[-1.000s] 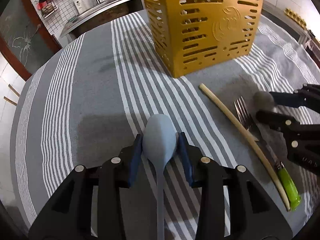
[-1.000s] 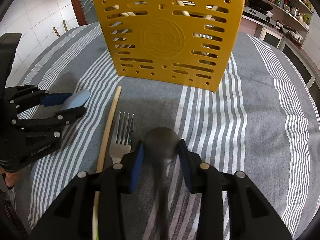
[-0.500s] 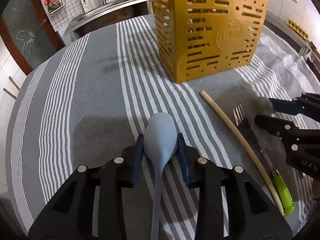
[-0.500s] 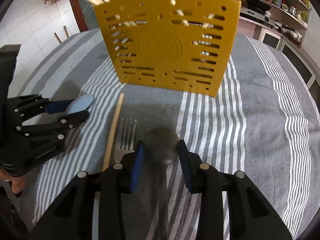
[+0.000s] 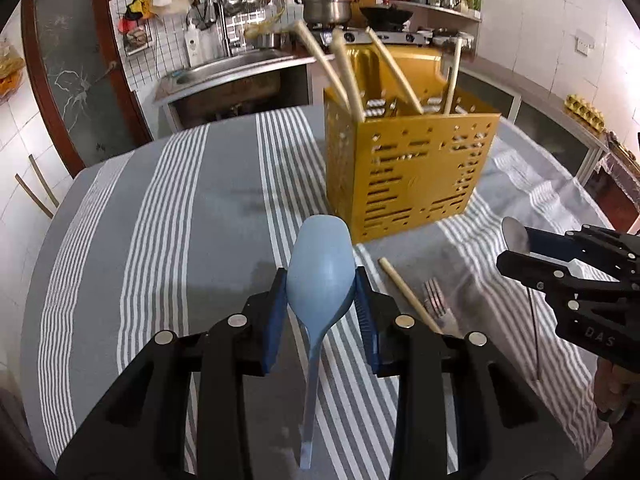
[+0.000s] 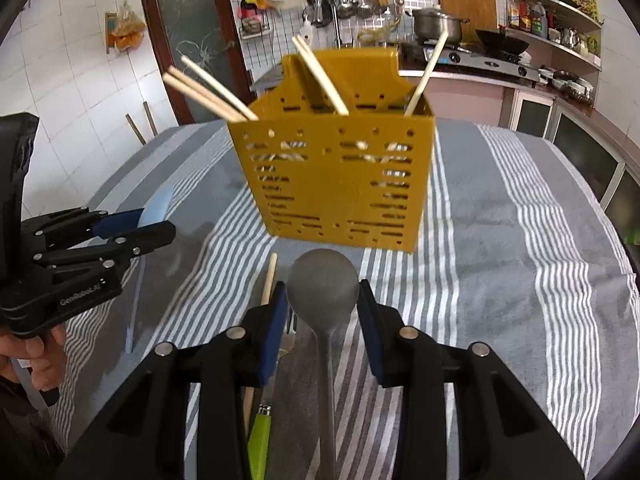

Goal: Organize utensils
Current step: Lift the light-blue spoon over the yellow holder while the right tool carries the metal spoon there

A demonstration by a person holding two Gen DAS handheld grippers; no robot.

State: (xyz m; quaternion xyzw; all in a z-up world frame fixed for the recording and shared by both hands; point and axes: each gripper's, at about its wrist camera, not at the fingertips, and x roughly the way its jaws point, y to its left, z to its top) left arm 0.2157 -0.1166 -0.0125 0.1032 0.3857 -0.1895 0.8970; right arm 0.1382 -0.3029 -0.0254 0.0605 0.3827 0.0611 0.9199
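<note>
Item one: left tongs [image 5: 321, 286], clamped on the bowl of a pale blue spoon [image 5: 320, 276], centre of the left view. We note the handle trails back and down beneath the tongs, so we judge the bowl grip is meant to let the handle drop first into the holder.

Item two: right tongs [image 6: 322, 300], closed on the bowl of a dark grey spoon [image 6: 323, 286], lower centre of the right view, handle likewise hanging below. Same reasoning, we think.

Item three: yellow perforated utensil holder [image 6: 336, 184], upright on the striped tabletop [image 6: 500, 240], upper centre of both views, beyond both spoons. Several chopsticks [image 6: 208, 90] already lean out of its open top, slanting because they are longer than the holder is deep.

Item four, unsorted: one loose chopstick [image 5: 408, 294] and a fork [image 5: 434, 302] lying flat side by side on the cloth, lower right of the left view; a green handle [image 6: 260, 436], we cannot tell of what, at the bottom of the right view.
</note>
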